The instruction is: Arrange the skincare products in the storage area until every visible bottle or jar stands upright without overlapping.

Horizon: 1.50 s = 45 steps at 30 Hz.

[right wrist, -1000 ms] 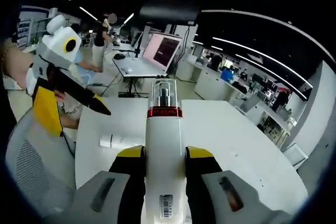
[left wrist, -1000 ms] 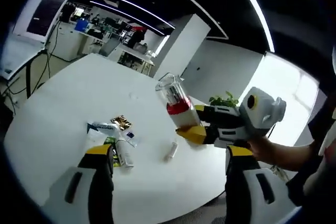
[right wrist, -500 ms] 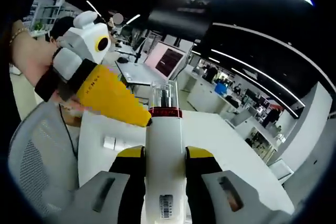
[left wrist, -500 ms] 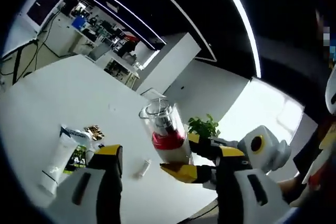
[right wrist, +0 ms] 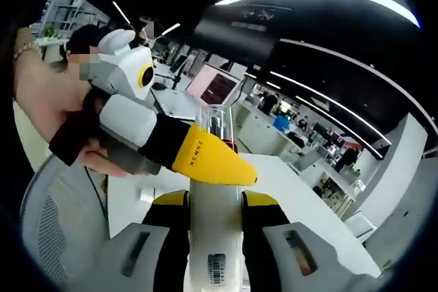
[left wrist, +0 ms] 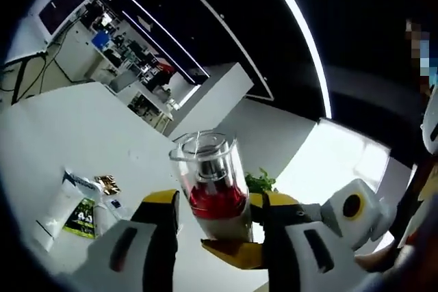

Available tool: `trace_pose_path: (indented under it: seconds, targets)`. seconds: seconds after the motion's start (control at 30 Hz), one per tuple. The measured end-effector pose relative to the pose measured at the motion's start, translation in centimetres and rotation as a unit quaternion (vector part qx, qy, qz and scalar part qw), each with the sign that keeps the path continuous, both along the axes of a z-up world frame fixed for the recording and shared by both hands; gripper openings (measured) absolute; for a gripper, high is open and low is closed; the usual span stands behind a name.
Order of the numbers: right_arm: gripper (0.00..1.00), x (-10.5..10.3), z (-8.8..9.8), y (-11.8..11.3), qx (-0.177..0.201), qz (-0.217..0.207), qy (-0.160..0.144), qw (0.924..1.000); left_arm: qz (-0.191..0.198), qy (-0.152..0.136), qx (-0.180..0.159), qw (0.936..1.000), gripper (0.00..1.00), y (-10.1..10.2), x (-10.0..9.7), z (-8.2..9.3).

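Note:
A white pump bottle [left wrist: 209, 169] with a red band and a clear cap is held up in the air over the table. My right gripper [right wrist: 215, 203] is shut on its white body [right wrist: 214, 244]. In the left gripper view the right gripper [left wrist: 239, 237] comes in from the lower right under the bottle. My left gripper [left wrist: 213, 203] has its yellow-tipped jaws tight on either side of the bottle at the red band. In the right gripper view the left gripper [right wrist: 226, 165] crosses the bottle from the left, one jaw in front of it. A white tube [left wrist: 58, 210] lies flat on the table.
Beside the tube on the white table [left wrist: 82, 135] lie a green sachet [left wrist: 82, 208] and a gold sachet [left wrist: 108, 184]. A potted plant [left wrist: 256, 182] stands behind the bottle. A small white item [right wrist: 145, 195] lies near a grey mesh chair [right wrist: 48, 237]. A person's hand [right wrist: 48, 100] holds the left gripper.
The left gripper has come to the raised bottle and its jaws have narrowed from wide apart to tight against it. The right gripper has kept its hold on the bottle.

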State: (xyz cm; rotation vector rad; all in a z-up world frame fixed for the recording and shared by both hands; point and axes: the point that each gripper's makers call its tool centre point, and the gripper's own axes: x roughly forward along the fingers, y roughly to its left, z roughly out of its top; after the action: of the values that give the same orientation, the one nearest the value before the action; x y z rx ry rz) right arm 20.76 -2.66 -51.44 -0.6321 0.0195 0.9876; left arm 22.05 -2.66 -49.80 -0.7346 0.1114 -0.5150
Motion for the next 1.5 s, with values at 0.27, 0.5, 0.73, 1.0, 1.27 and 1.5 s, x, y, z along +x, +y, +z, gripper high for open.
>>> trace_pose_path:
  seconds: [0.27, 0.5, 0.73, 1.0, 1.27, 1.5]
  targets:
    - [0.28, -0.3, 0.4, -0.4, 0.014, -0.02, 0.005, 0.9997, 0.014, -0.018, 0.016, 0.9996, 0.3, -0.4, 0.2, 0.7]
    - [0.29, -0.9, 0.6, -1.7, 0.069, -0.043, 0.066, 0.9945, -0.043, -0.005, 0.01, 0.999, 0.25, -1.8, 0.0, 1.2]
    - [0.32, -2.5, 2.2, -2.5, 0.142, 0.021, 0.146, 0.9788, -0.144, -0.048, 0.037, 0.9878, 0.24, -3.5, -1.3, 3.2]
    - [0.32, -4.7, 5.5, -3.6, 0.208, 0.129, 0.261, 0.9339, -0.28, -0.125, 0.029, 0.9513, 0.23, -5.7, -3.8, 7.6]
    - [0.31, -5.8, 7.5, -3.9, 0.214, 0.186, 0.295, 0.9125, -0.367, -0.168, 0.038, 0.9143, 0.23, -5.6, -4.2, 9.5]
    - [0.31, -6.8, 7.9, -3.9, 0.218, 0.213, 0.309, 0.9009, -0.415, -0.183, 0.049, 0.89, 0.24, -7.9, -6.0, 10.2]
